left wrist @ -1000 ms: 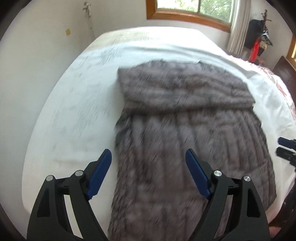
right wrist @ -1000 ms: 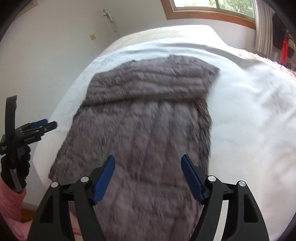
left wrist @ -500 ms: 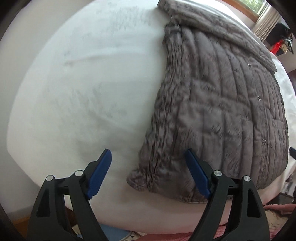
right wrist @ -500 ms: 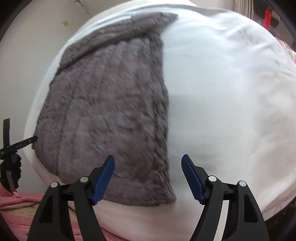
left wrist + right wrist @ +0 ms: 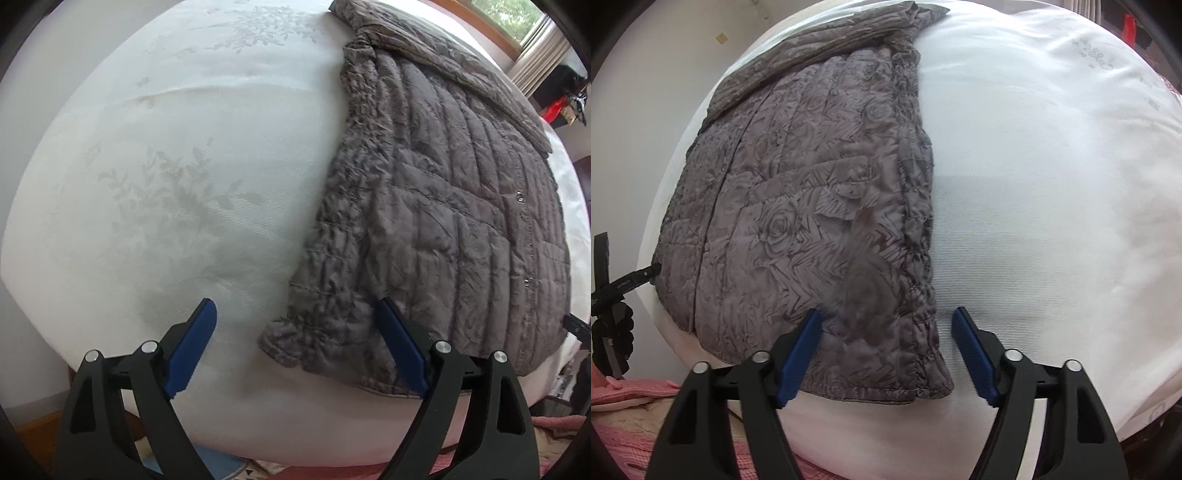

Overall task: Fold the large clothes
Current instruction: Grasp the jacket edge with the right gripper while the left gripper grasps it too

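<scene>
on the bed [image 5: 155, 155], white sheet, a grey quilted jacket [image 5: 443, 206] lies flat with its top part already folded down across the far end; body not yet folded, so task looks roughly part way, main folds left. both grippers point steeply down at the near hem. left hand-held gripper [image 5: 295, 347] wide open, jaws just opened further, astride the near left corner, not pinching. right hand-held gripper [image 5: 886, 354] open, jaws just been closing, near right corner between them, pads not pressing yet.
</scene>
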`<action>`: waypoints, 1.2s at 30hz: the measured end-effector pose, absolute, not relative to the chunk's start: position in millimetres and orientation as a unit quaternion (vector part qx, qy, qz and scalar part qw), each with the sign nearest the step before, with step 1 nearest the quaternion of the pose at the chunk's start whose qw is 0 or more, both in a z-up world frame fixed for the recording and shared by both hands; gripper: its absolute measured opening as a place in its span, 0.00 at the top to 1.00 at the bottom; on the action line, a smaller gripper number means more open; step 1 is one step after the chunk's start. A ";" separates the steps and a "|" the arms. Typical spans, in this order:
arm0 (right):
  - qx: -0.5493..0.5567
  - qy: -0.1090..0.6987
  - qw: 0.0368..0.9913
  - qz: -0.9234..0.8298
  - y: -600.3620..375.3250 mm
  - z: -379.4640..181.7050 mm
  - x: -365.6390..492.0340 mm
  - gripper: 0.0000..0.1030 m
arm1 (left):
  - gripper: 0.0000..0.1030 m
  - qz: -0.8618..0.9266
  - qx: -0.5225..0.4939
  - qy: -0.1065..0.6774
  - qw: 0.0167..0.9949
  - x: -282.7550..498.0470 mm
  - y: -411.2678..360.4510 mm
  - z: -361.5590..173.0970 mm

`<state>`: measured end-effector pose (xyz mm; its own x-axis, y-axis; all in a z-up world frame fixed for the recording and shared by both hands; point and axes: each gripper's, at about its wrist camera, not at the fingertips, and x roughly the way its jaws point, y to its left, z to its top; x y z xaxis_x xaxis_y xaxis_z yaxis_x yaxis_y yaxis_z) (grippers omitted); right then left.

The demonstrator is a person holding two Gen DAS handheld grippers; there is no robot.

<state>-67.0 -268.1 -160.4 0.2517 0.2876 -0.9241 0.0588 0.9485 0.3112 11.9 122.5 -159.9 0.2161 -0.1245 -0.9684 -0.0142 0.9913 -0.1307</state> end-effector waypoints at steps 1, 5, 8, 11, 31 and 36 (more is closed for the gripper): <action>0.147 0.607 0.777 0.082 -267.7 -159.9 -67.2 0.41 | 0.15 -0.037 -0.059 0.627 0.776 9.1 117.6 -159.3; 0.155 0.606 0.773 0.108 -260.7 -158.3 -64.3 0.69 | 0.23 -0.046 -0.078 0.627 0.773 8.9 119.0 -163.1; 0.156 0.605 0.772 0.116 -260.9 -155.0 -62.4 0.85 | 0.50 -0.069 -0.106 0.623 0.772 9.9 117.3 -163.6; 0.171 0.602 0.770 0.125 -267.6 -149.6 -61.9 0.87 | 0.87 -0.098 -0.132 0.619 0.768 8.3 116.4 -158.8; 0.221 0.540 0.791 0.184 -283.2 -80.6 -56.8 0.89 | 0.93 -0.169 -0.158 0.547 0.805 21.1 107.8 -70.2; 0.228 0.507 0.805 0.207 -284.8 -42.6 -37.6 0.89 | 0.93 -0.201 -0.160 0.511 0.820 41.5 97.1 -25.5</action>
